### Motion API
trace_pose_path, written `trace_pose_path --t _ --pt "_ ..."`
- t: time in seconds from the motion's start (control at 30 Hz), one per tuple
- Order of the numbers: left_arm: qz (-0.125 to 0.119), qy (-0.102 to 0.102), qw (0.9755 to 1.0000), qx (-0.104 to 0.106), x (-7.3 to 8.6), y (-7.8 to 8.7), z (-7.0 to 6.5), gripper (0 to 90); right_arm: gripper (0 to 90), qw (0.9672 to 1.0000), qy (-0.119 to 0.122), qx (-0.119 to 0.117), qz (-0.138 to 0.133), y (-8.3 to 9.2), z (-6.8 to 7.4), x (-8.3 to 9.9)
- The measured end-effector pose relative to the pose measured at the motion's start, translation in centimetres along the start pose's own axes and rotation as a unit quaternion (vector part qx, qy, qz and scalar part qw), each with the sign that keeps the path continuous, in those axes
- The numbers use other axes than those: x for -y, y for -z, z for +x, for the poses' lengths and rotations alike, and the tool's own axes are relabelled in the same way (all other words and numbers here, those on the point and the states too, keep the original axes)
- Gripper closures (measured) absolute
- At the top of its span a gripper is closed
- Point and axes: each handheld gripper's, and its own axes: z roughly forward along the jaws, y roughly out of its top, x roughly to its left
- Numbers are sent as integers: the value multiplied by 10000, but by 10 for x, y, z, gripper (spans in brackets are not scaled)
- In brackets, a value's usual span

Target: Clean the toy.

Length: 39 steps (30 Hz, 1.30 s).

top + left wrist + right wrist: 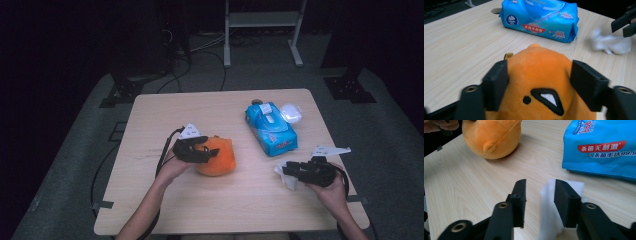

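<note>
I keep my left tool (212, 150) clamped round the orange plush toy (218, 156) to steady it left of the blue wipes pack (271, 128), while my right tool (539, 195) gapes, wipe (549, 215) lying against one jaw unpinched.

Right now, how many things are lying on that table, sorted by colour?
Orange: 1, the plush toy
Blue: 1, the pack of wet wipes
White: 1, the crumpled wipe
Clear: 1, the small plastic lid behind the pack
Total: 4
</note>
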Motion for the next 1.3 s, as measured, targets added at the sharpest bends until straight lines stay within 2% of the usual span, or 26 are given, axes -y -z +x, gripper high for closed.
trace_pose_path --t 0.13,0.4,0.67,1.17,1.3 --pt "-127 -12 9999 -59 -6 7 -2 204 528 10000 -25 1 -66 1 -1 0" --pt "-266 51 9995 -147 -5 26 -3 169 470 9999 -12 35 -110 3 2 -1" --pt "-319 136 9990 -287 6 44 1 158 443 9999 14 60 -151 5 5 0" --pt "-313 286 9984 -364 31 69 6 152 435 9997 -111 74 -227 10 0 3" --pt "-343 389 9980 -373 40 73 8 147 424 9997 -127 76 -211 10 -1 3"
